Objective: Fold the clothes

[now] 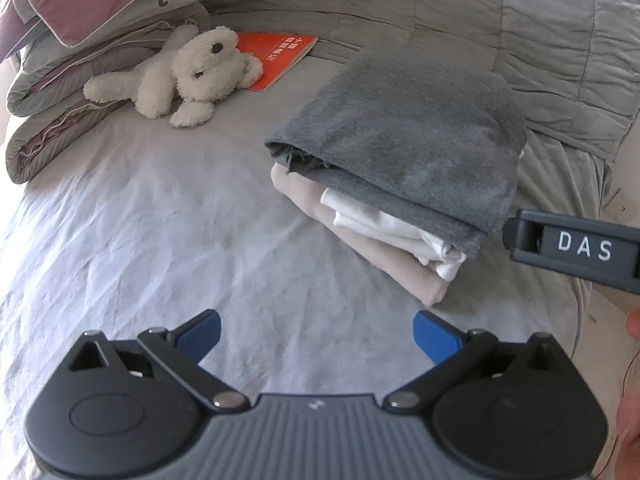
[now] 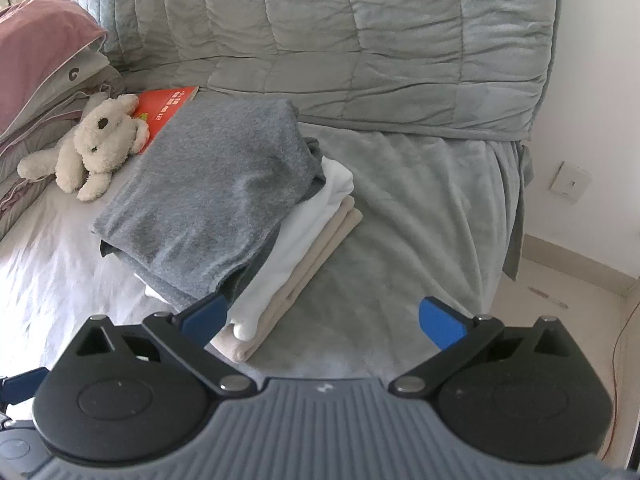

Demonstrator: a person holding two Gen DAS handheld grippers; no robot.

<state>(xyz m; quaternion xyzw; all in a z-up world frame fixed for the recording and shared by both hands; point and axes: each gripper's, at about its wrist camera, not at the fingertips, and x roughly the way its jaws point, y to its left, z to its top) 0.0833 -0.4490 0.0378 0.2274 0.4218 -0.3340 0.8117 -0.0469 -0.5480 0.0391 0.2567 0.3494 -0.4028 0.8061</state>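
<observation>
A stack of folded clothes lies on the bed: a grey garment point(image 1: 404, 136) on top, a white one point(image 1: 384, 228) under it and a beige one point(image 1: 400, 276) at the bottom. The stack also shows in the right wrist view, grey point(image 2: 224, 184) over white point(image 2: 296, 240) over beige point(image 2: 320, 252). My left gripper point(image 1: 316, 336) is open and empty over the sheet, in front of the stack. My right gripper point(image 2: 324, 320) is open and empty at the stack's near corner; its body point(image 1: 576, 248) shows at the right of the left wrist view.
A white plush dog point(image 1: 180, 76) and a red book point(image 1: 280, 56) lie behind the stack. Folded quilts and a pink pillow point(image 1: 80, 12) are piled at the left. A grey quilted blanket point(image 2: 360, 48) covers the back. The bed edge, floor and a wall socket point(image 2: 570, 182) are at the right.
</observation>
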